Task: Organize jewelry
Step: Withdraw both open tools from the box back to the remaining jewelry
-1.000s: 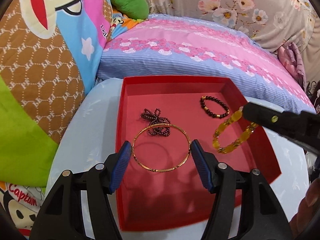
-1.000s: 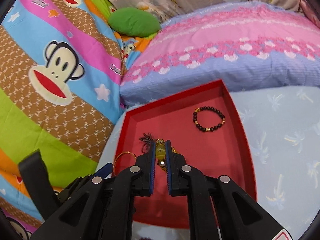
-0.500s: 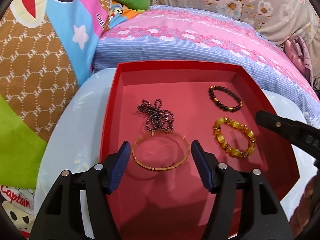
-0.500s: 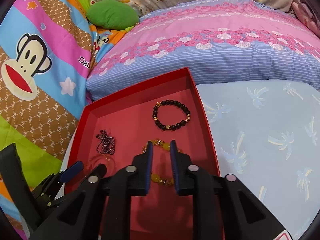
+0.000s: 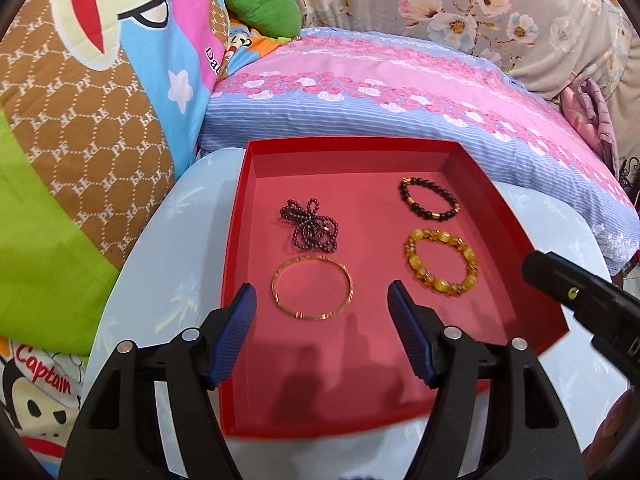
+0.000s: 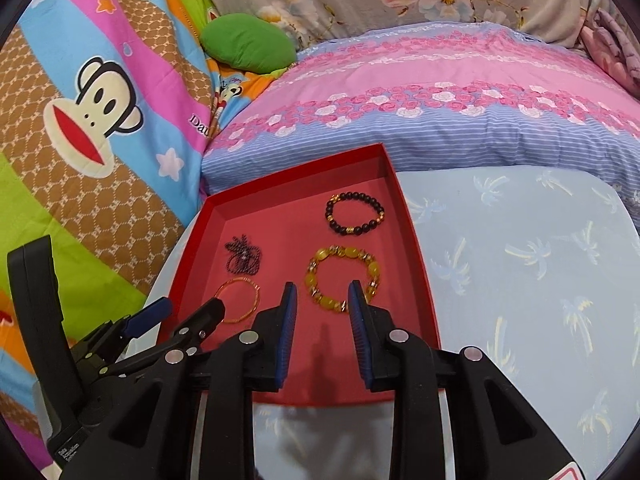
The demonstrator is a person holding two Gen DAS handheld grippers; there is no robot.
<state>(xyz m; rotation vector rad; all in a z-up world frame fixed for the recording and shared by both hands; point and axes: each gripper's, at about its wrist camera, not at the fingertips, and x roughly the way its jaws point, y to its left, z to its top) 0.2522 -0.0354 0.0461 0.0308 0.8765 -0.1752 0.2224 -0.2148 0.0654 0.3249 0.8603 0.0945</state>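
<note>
The red tray (image 5: 240, 240) has low walls and a bare near floor. Four pieces lie flat, apart — gold bangle (image 5: 312, 293) just ahead of the spread, empty left gripper (image 5: 322, 302), yellow bead bracelet (image 6: 343, 277) just ahead of the released right gripper (image 6: 322, 295).

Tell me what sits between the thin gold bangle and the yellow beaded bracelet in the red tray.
Nothing: between the thin gold bangle and the yellow beaded bracelet, only bare floor of the red tray shows, clearest in the left wrist view.
</note>
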